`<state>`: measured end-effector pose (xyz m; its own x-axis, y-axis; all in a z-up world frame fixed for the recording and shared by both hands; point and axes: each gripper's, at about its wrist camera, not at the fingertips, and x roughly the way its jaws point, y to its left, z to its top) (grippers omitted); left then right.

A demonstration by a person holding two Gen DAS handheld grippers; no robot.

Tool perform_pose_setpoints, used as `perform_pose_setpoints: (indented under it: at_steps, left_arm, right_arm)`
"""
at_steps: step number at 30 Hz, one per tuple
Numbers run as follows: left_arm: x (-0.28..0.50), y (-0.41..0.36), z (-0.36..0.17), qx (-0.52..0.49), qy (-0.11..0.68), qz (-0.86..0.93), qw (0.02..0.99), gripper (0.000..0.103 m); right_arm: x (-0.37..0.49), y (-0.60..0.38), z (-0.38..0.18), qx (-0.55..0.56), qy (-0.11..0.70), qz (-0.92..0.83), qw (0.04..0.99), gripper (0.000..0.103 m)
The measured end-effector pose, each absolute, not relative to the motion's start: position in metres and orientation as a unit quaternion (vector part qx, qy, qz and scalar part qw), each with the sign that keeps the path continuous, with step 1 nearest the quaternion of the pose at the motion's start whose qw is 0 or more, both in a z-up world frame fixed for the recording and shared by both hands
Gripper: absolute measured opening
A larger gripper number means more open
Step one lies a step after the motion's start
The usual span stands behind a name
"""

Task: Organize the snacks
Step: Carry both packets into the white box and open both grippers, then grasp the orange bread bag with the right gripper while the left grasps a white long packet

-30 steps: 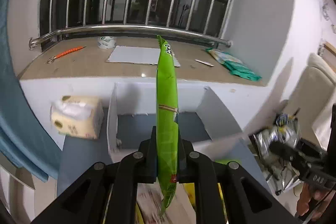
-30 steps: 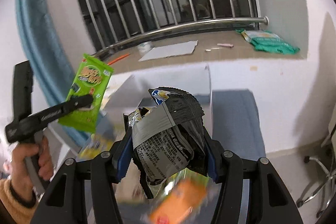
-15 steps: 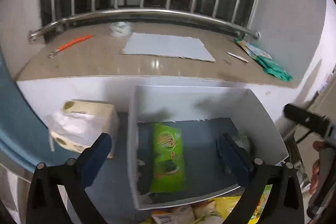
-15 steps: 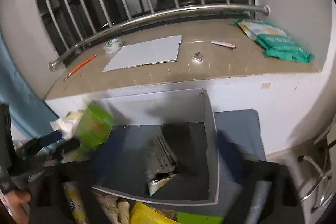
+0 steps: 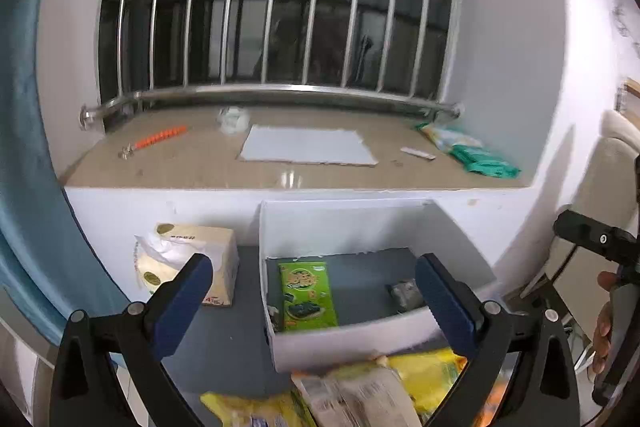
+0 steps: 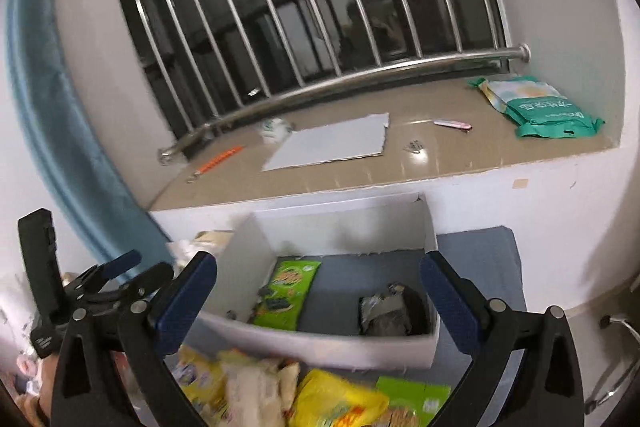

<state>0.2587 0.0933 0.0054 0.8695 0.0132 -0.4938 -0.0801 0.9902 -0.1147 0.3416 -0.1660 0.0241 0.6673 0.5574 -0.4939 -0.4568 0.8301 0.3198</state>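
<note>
The green snack packet [image 5: 307, 295] lies flat at the left of the white box [image 5: 340, 223], the crumpled silver packet [image 5: 404, 293] at its right; more snacks [image 6: 280, 387] are heaped just before the box. The left gripper [image 5: 312, 291] and right gripper [image 6: 318, 287] both hang above, fingers [image 5: 184, 297] spread wide, holding and touching nothing; a tissue pack [image 5: 188, 259] sits beside the box.

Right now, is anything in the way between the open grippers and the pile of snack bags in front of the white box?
Nothing visible blocks them. The left gripper and right gripper, both open, hang above the heap of yellow and white snack bags, which lies in front of the white cardboard box.
</note>
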Motion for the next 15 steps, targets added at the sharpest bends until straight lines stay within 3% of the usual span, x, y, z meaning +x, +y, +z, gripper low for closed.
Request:
perform_pose_setpoints:
  at_steps: [8,15]
  left_arm:
    - [0.153,0.058,-0.003,-0.049,0.262,0.001,0.964,0.103]
    - [0.093,0.044,-0.033,-0.095,0.273,-0.005,0.957,0.103]
  right_arm:
    - [0.238,-0.215,0.008,0.086,0.295,0.264,0.914,0.103]
    - [0.17,-0.244,-0.041,0.107,0.321,0.223,0.914,0.103]
